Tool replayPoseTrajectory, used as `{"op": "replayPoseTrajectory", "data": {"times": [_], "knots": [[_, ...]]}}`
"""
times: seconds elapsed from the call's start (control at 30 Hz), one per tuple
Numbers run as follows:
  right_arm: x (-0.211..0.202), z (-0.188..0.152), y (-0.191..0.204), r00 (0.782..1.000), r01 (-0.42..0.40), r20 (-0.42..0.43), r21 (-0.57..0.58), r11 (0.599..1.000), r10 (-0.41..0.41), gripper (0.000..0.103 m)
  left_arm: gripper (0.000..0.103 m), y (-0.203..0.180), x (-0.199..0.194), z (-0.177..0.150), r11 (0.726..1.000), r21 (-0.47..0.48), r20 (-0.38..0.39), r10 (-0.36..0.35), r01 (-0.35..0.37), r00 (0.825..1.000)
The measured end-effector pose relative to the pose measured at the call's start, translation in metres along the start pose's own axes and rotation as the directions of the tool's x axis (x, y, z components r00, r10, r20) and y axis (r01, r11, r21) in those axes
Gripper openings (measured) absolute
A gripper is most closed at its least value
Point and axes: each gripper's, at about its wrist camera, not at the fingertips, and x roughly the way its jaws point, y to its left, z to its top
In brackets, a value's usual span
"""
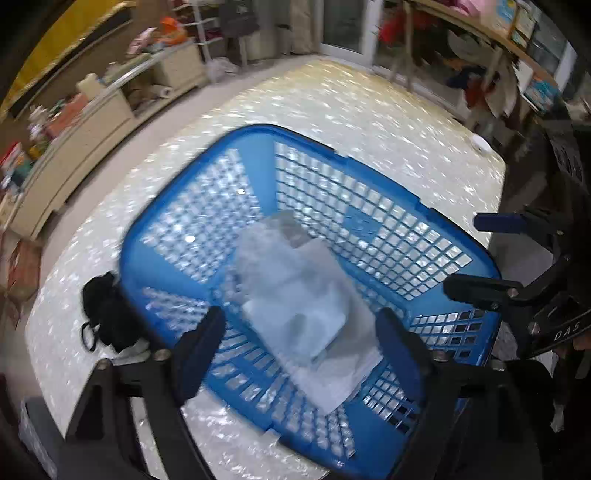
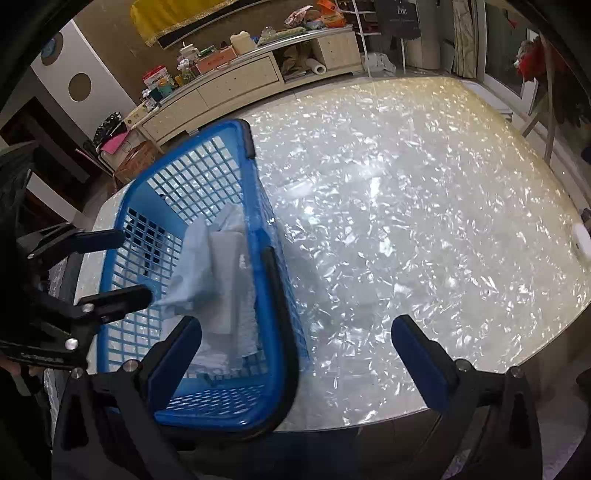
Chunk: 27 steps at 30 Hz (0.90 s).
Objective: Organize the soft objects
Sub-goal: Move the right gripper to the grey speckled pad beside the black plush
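Pearly table (image 2: 406,221), blue basket (image 1: 258,136), pale cloth (image 1: 306,314) inside

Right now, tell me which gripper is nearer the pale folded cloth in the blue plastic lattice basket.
Left. The left gripper hangs open directly above the pale folded cloth in the basket; the right gripper straddles the basket's side rim, open.

A cluttered cream sideboard (image 2: 236,79) stands against the brown wall (image 2: 110,44); glass doors (image 1: 343,22) at the far end.
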Motion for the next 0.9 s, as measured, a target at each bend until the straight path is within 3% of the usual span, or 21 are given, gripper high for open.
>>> {"op": "replayPoseTrajectory", "data": {"times": [0.2, 0.27, 0.53, 0.77, 0.9], "knots": [[-0.02, 0.001, 0.026, 0.999, 0.004, 0.042, -0.049, 0.999, -0.001, 0.103, 0.093, 0.03, -0.033, -0.023, 0.995, -0.094, 0.047, 0.035, -0.03, 0.998], [-0.025, 0.003, 0.038, 0.998, -0.001, 0.055, -0.068, 0.998, 0.005, 0.103, 0.103, 0.04, -0.044, -0.032, 0.992, -0.123, 0.064, 0.045, -0.037, 0.997], [-0.026, 0.008, 0.092, 0.997, -0.025, 0.063, -0.152, 0.988, 0.035, 0.103, 0.103, 0.072, -0.087, -0.068, 0.978, -0.199, 0.117, 0.083, -0.058, 0.99], [-0.013, 0.014, 0.139, 0.994, -0.098, 0.03, -0.23, 0.968, 0.108, 0.103, 0.103, 0.098, -0.111, -0.107, 0.967, -0.252, 0.146, 0.068, -0.03, 0.987], [0.0, 0.018, 0.167, 0.995, -0.091, 0.022, -0.283, 0.955, 0.101, 0.103, 0.103, 0.116, -0.12, -0.127, 0.956, -0.29, 0.16, 0.091, -0.041, 0.983]]}}
